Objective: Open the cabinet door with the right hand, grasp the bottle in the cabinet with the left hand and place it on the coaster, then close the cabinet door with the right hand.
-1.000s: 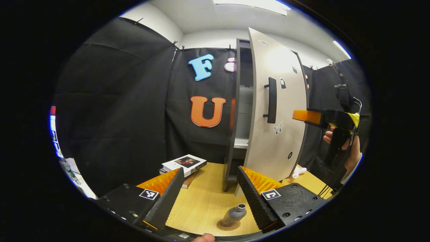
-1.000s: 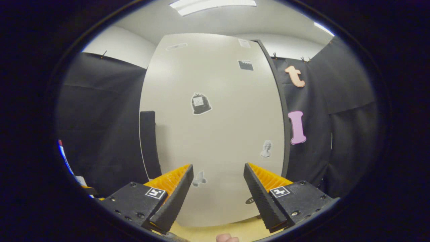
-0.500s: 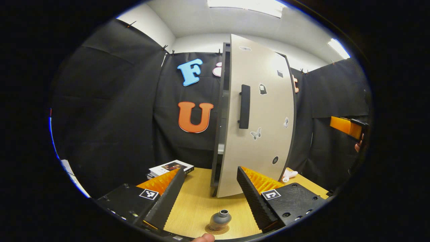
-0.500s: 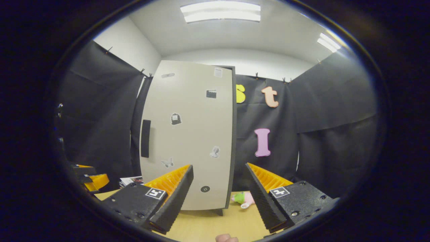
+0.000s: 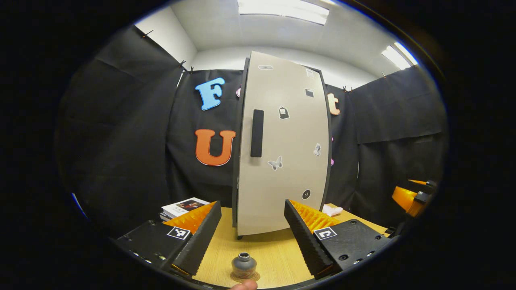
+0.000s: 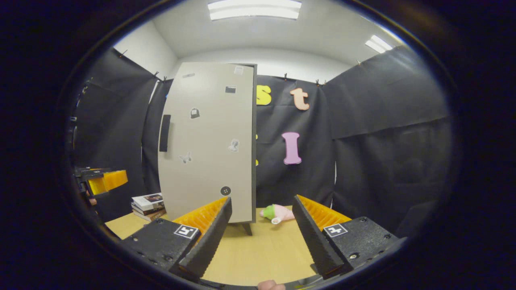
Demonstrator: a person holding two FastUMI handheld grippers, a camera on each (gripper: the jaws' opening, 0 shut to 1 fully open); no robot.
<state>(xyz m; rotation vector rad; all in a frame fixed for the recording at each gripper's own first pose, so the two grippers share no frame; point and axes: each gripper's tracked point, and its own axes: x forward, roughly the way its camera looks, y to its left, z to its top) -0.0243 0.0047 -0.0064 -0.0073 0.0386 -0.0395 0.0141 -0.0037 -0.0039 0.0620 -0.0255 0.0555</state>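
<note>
The tall cabinet stands at the back of the wooden table (image 5: 268, 245), its pale door (image 5: 284, 161) flush with the dark frame and the black handle (image 5: 256, 133) on its left side. A small grey bottle (image 5: 244, 264) stands upright on a round coaster (image 5: 254, 277), low between the fingers of my left gripper (image 5: 252, 237), which is open and apart from it. My right gripper (image 6: 262, 237) is open, well back from the door (image 6: 207, 141) and its handle (image 6: 164, 133). The right gripper (image 5: 411, 195) also shows at the right edge of the left gripper view.
A stack of books (image 5: 183, 206) lies left of the cabinet, also seen as books (image 6: 148, 203) in the right gripper view. A pink and green toy (image 6: 276, 213) lies on the table (image 6: 266, 249) right of the cabinet. The left gripper (image 6: 100, 179) hangs at far left.
The cabinet door has swung from half open to flush with the frame. My right gripper has drawn back from the door and lowered. The left gripper has pulled back from the bottle.
</note>
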